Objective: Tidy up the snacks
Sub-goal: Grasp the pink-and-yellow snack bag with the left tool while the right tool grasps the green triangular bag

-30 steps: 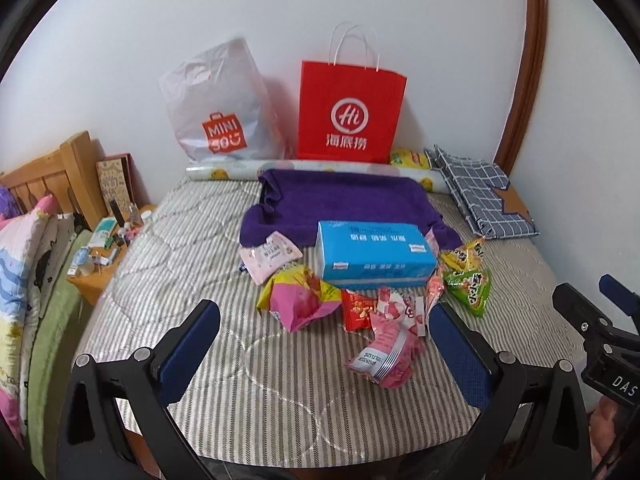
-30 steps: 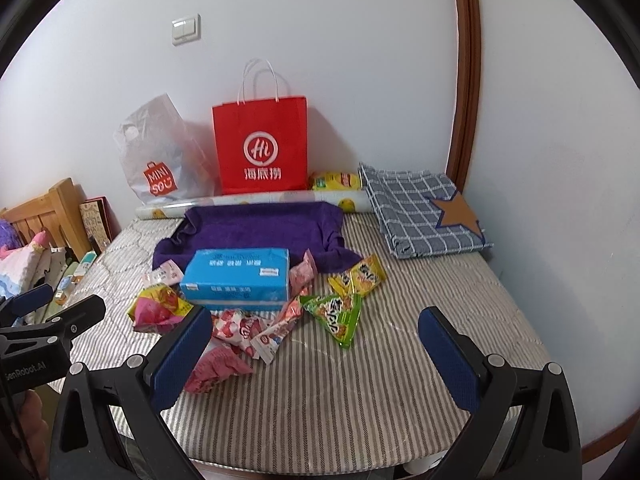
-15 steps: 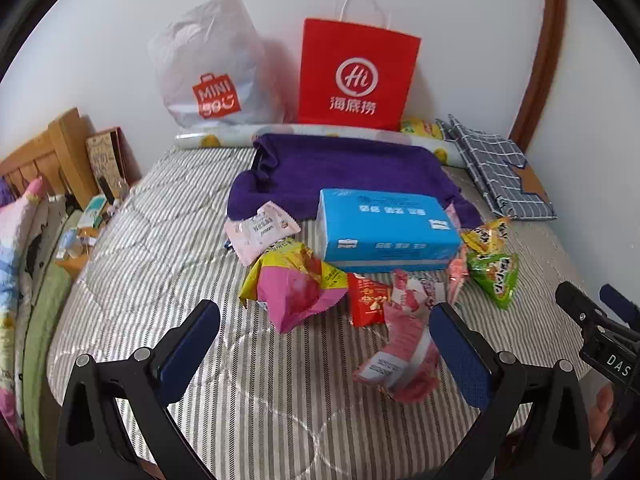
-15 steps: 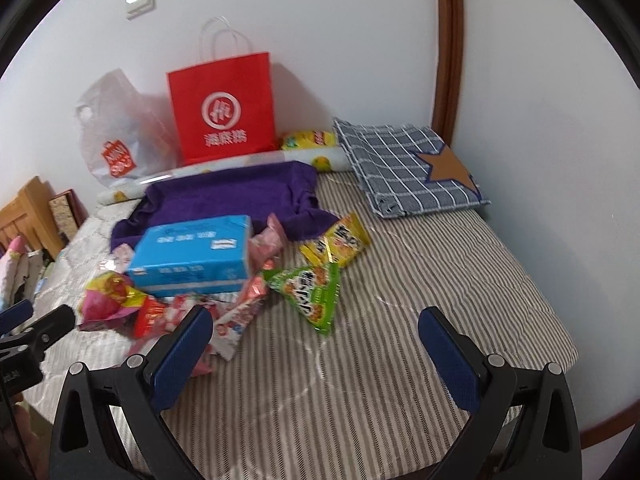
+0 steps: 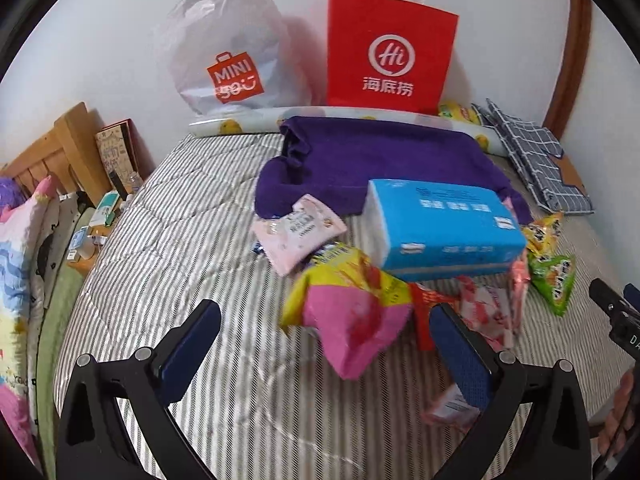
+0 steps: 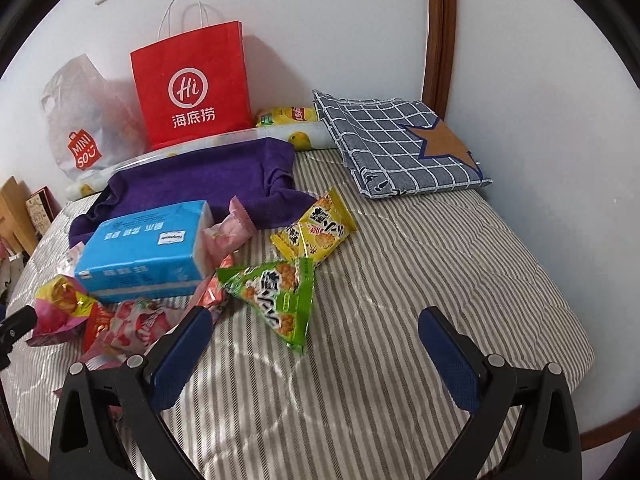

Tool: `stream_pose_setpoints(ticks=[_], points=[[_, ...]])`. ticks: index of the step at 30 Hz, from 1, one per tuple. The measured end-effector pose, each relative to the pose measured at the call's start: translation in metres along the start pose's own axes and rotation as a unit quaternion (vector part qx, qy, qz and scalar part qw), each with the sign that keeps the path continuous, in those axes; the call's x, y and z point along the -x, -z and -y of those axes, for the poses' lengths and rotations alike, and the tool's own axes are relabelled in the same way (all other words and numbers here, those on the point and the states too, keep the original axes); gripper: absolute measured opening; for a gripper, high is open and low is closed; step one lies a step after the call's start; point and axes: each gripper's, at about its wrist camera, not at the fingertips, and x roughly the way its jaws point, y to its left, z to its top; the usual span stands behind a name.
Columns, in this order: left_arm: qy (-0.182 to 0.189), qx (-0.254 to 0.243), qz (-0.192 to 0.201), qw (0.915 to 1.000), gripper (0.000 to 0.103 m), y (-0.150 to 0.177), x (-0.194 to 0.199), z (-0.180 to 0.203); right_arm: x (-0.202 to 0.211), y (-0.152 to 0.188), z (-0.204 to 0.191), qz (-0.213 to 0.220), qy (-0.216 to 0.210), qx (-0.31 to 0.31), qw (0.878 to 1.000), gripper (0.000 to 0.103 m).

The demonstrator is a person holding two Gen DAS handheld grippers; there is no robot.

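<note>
Snack packets lie scattered on a striped bed around a blue tissue box point(image 5: 444, 228) point(image 6: 148, 248). My left gripper point(image 5: 324, 344) is open, its fingers straddling the near end of a pink and yellow bag point(image 5: 352, 312). A pale pink packet point(image 5: 298, 232) lies just beyond, and red and pink packets point(image 5: 484, 312) lie to the right. My right gripper point(image 6: 316, 344) is open just short of a green triangular packet point(image 6: 280, 296). Yellow packets point(image 6: 316, 228) lie behind it.
A red paper bag point(image 5: 390, 52) point(image 6: 192, 88) and a white plastic bag point(image 5: 228, 48) stand against the back wall. A purple towel point(image 5: 380, 160) and a checked grey cloth point(image 6: 396, 144) lie at the back. A wooden headboard point(image 5: 52, 156) and pillows are on the left.
Both grippers have moved forward and down toward the snack pile. The pink and yellow bag and the green packet now sit much closer to the open fingers.
</note>
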Motion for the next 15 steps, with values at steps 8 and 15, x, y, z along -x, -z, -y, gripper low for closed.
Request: stream_pose_setpoints(ticks=[8, 15], points=[[0.009, 0.025, -0.018, 0.9995, 0.099, -0.006, -0.021, -0.020, -0.025, -0.003, 0.001, -0.011, -0.022, -0.009, 1.000, 0.103], [0.017, 0.035, -0.029, 0.9988, 0.090, -0.006, -0.031, -0.038, -0.041, -0.004, -0.007, -0.013, -0.033, 0.016, 0.999, 0.102]])
